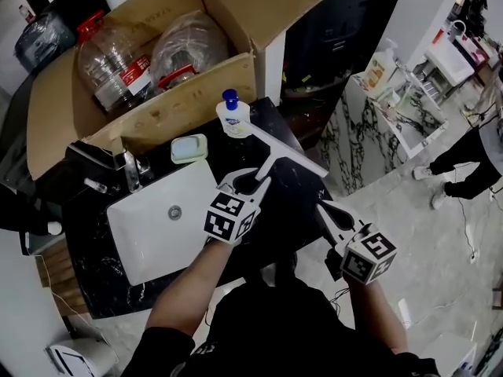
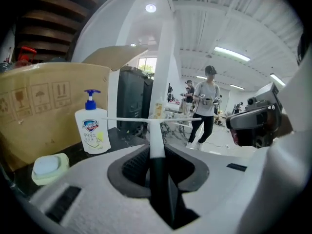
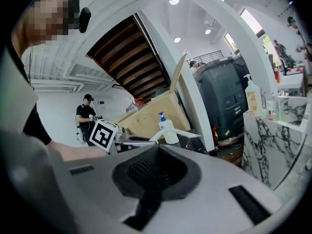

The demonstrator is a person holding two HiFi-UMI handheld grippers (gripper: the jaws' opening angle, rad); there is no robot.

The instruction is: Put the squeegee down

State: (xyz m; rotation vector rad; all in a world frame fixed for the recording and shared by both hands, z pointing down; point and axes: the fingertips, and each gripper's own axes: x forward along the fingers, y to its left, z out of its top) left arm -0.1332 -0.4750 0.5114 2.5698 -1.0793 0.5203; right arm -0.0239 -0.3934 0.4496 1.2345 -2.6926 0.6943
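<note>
The white squeegee (image 1: 284, 151) has a T-shaped blade that hangs over the right part of the black marble counter (image 1: 271, 226), just past the soap bottle. Its dark handle runs back into my left gripper (image 1: 256, 181), which is shut on it. In the left gripper view the squeegee handle (image 2: 157, 147) stands upright between the jaws of the left gripper (image 2: 158, 162), with the blade lying level ahead. My right gripper (image 1: 323, 208) hovers off the counter's right edge, its jaws together and nothing in them; in its own view the right gripper (image 3: 151, 179) looks toward the squeegee (image 3: 175, 132).
A white sink (image 1: 134, 238) with a faucet (image 1: 130, 171) is set in the counter. Behind it are a green soap dish (image 1: 189, 148) and a pump soap bottle (image 1: 233, 116). A cardboard box (image 1: 59, 104) of plastic bottles stands at the back. A person (image 1: 464, 159) stands on the marble floor at right.
</note>
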